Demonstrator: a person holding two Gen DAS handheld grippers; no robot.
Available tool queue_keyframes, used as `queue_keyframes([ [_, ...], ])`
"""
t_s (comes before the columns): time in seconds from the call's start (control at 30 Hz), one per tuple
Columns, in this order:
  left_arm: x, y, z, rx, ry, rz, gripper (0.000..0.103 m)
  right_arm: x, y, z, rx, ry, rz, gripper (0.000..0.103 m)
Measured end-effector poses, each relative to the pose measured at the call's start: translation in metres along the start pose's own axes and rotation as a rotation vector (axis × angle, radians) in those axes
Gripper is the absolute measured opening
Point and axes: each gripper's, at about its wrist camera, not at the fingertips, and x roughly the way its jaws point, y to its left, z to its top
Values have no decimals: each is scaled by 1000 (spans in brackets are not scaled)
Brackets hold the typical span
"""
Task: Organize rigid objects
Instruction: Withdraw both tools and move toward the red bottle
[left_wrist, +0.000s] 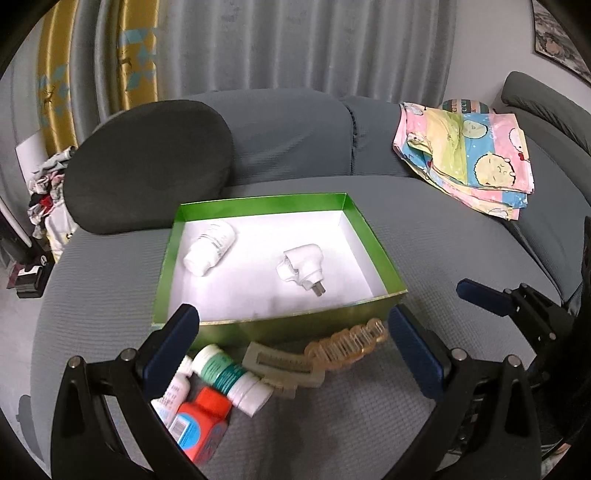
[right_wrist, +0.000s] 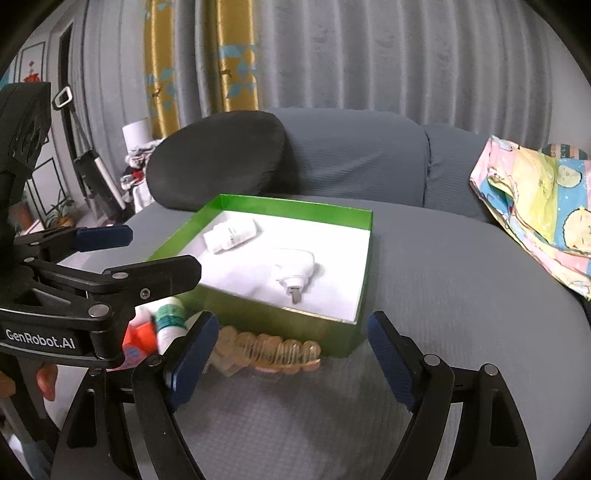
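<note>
Open green box (left_wrist: 373, 236) with white floor on grey sofa seat, white bottle (left_wrist: 210, 248) and white plug adapter (left_wrist: 301, 267) lying inside, amber hair clip (left_wrist: 347, 347), grey comb (left_wrist: 284, 365), three bottles (left_wrist: 207, 391) at its near wall

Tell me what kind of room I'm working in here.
Most likely a home living room: the green box sits on a grey sofa, pleated curtains hang behind it, and a framed picture is on the wall.

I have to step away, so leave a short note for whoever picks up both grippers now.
Left gripper: open, empty.
Right gripper: open, empty.
Done: white bottle and white plug adapter lie in the green box.
Left: amber hair clip, grey clip, green-and-white bottle, orange bottle and another white bottle on the sofa in front of the box.
</note>
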Motion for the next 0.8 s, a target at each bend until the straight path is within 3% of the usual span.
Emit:
queue_keyframes([
  [0.33,-45,6,-25,32,-49,39,102,-33,27,-10,-3,-18,26,84],
  [0.8,-73,22,-53,4,-65,74,102,-45,63,-23,-29,3,66,84],
])
